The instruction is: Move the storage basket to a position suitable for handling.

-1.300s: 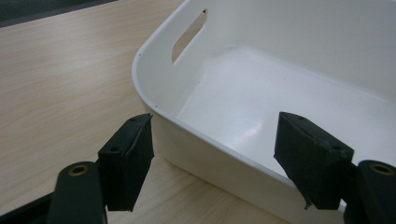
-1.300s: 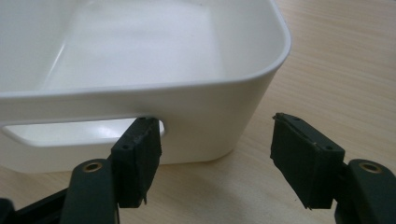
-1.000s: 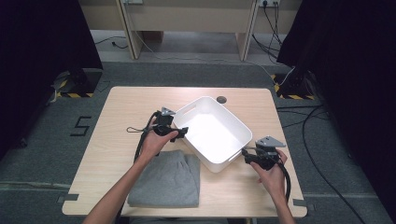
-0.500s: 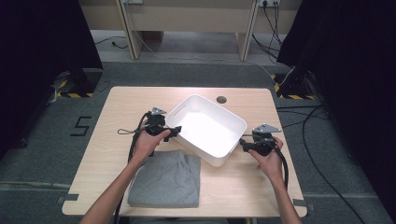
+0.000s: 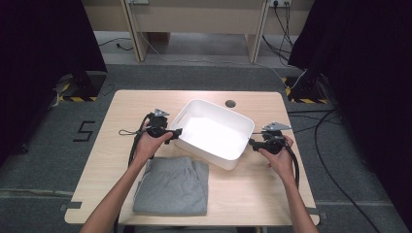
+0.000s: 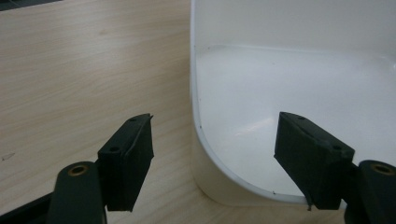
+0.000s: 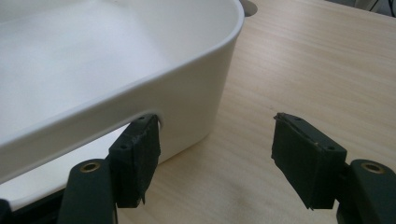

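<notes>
A white plastic bin [image 5: 214,133] sits empty and askew in the middle of the wooden table [image 5: 126,107]. My left gripper [image 5: 176,132] reaches its left corner. In the left gripper view the jaws [image 6: 215,123] straddle the bin's rim [image 6: 194,107], one finger [image 6: 128,154] outside and one inside. They have just been closing, but the pads do not touch the wall. My right gripper [image 5: 252,141] is at the bin's right wall. In its own view the right gripper [image 7: 215,120] is open, with one finger [image 7: 137,149] at a handle slot in the bin's wall [image 7: 187,100].
A folded grey garment [image 5: 172,187] lies at the table's front, just below the bin and between the two forearms. A round cable hole [image 5: 231,103] is at the table's far edge. Cables [image 5: 335,160] run across the floor to the right.
My right gripper has moved away from the front edge and up to the bin's right wall. My left gripper has shifted slightly left, and its jaws have narrowed around the rim.
</notes>
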Available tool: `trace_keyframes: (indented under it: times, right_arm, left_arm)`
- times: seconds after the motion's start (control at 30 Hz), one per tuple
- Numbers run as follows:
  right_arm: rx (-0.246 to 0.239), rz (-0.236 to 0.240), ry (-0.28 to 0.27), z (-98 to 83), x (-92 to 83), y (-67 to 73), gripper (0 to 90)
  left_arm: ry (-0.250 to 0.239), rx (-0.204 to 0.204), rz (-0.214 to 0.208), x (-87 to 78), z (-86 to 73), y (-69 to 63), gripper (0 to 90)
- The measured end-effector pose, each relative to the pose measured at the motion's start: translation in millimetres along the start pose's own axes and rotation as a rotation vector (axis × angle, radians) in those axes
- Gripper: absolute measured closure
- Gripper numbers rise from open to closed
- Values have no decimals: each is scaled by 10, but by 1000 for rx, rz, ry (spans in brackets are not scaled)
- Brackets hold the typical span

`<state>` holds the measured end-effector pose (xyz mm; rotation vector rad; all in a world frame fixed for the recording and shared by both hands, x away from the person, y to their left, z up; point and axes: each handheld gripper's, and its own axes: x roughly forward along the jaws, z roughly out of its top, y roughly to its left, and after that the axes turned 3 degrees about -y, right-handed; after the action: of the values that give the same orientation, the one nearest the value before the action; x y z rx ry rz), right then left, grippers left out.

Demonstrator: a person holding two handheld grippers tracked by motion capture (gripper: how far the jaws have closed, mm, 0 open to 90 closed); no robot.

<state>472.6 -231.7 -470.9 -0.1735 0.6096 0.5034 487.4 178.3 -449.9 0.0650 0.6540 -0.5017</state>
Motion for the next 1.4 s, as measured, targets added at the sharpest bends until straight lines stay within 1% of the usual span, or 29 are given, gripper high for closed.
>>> trace_keyframes:
  times: [0.03,0.07,0.1,0.17,0.2,0.27,0.3,0.37,0.43,0.47,0.53,0.57,0.6,0.63,0.73,0.77,0.83,0.9,0.97,1.0,1.07,1.13,1.2,1.23,1.27,1.33,1.37,1.4]
  right_arm:
    - [-6,-1,5,29,37,-15,331]
    - [-3,-2,8,40,50,-16,331]
    - [-3,-2,8,40,50,-16,331]
    - [-7,-3,8,71,97,-24,331]
    - [-9,-1,9,88,117,-26,331]
    - [-26,-4,16,126,156,-26,331]
    - [-37,-7,19,147,173,-22,332]
    - [-43,-9,19,184,205,-20,336]
    - [-35,-18,16,212,201,-23,350]
    - [-20,-29,10,222,148,-21,349]
    - [-16,-28,9,219,119,-15,347]
    - [-20,-33,5,185,11,14,345]
    - [-20,-33,5,185,11,14,345]
    - [-20,-32,4,167,-32,31,344]
    - [-13,-1,-6,83,-230,137,342]
    - [-24,14,-11,42,-312,200,342]
    - [-50,24,-9,-24,-407,304,334]
    - [-63,62,-21,-109,-510,427,330]
    - [-58,101,-36,-172,-570,527,321]
    - [-60,117,-48,-197,-585,569,319]
    - [-64,134,-54,-225,-593,644,311]
    - [-86,155,-55,-225,-551,747,309]
    - [-88,154,-56,-221,-530,765,309]
    - [-105,136,-55,-203,-476,791,301]
    - [-105,136,-55,-203,-476,791,301]
    - [-98,140,-60,-182,-405,802,305]
    - [-98,140,-60,-182,-405,802,305]
    - [-100,132,-63,-176,-395,800,306]
  left_arm:
    - [-6,2,-6,-24,-24,-12,292]
    - [-11,-6,-23,-58,-64,-25,292]
    - [-11,-6,-23,-58,-64,-25,292]
    - [-20,-13,-38,-103,-116,-32,292]
    - [-25,-20,-39,-116,-134,-38,293]
    - [-32,-21,-45,-155,-172,-36,301]
    - [-28,-17,-43,-172,-179,-31,301]
    - [-25,-8,-35,-196,-186,-18,303]
    - [-26,-8,-35,-217,-196,4,306]
    - [-34,-17,-37,-235,-205,27,307]
    - [-37,-23,-40,-240,-212,35,310]
    - [-47,-36,-45,-245,-225,52,309]
    - [-47,-36,-45,-245,-225,52,307]
    - [-50,-39,-44,-244,-229,59,307]
    - [-55,-32,-32,-238,-230,59,300]
    - [-55,-31,-32,-239,-229,58,304]
    - [-52,-27,-30,-243,-221,58,306]
    - [-51,-25,-26,-246,-218,63,307]
    - [-51,-23,-26,-246,-217,66,308]
    - [-51,-21,-26,-245,-215,64,309]
    - [-46,-16,-24,-243,-211,58,312]
    - [-46,-15,-25,-237,-212,54,317]
    - [-47,-11,-26,-235,-213,52,317]
    - [-45,-3,-25,-242,-213,47,326]
    - [-45,-3,-25,-242,-213,47,331]
    - [-49,1,-28,-242,-212,34,335]
    - [-48,1,-29,-241,-212,30,335]
    - [-45,-2,-36,-239,-213,25,341]
